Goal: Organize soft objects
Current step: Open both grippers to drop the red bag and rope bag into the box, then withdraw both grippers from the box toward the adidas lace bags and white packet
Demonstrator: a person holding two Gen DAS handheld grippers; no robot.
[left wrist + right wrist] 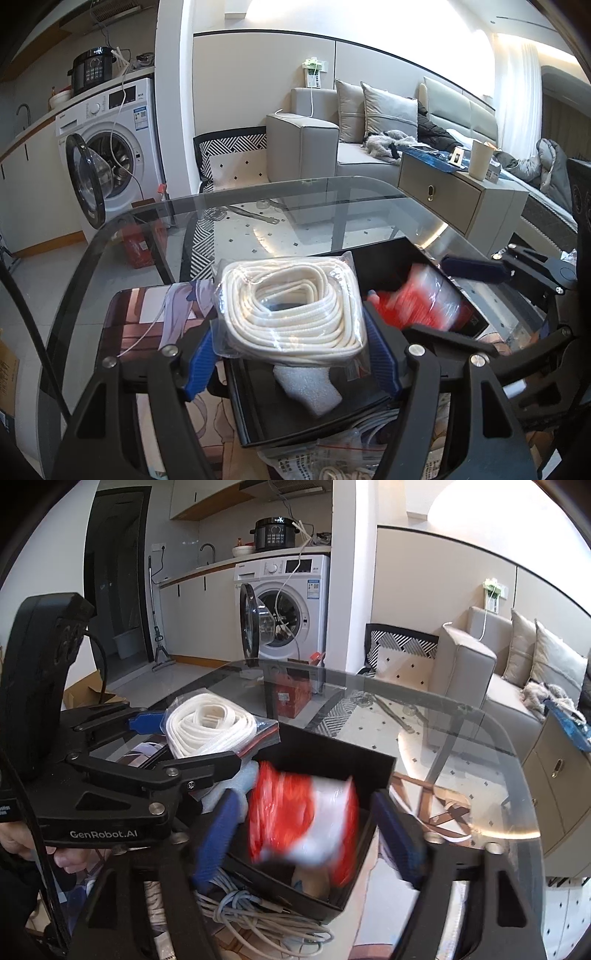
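Nearest the left wrist camera, two blue fingers (380, 354) of the left gripper (291, 354) pinch one clear bag of coiled white rope (291, 314), held above the left edge of one black box (388, 266) on the glass table (258, 199). One white foam piece (310, 387) lies in the box below the rope. At 3 o'clock from the rope, one red-and-white bag (413, 302), blurred, sits over the box interior. In the right wrist view that bag (303, 816) lies between the right gripper's (299, 834) two fingers (214, 842), which stand spread wide and clear of it; whether the bag touches the box floor is unclear. At 6 o'clock, one tangle of grey cable (251, 919) lies just outside the box. One more bagged item (332, 458) lies at the bottom edge of the left view.
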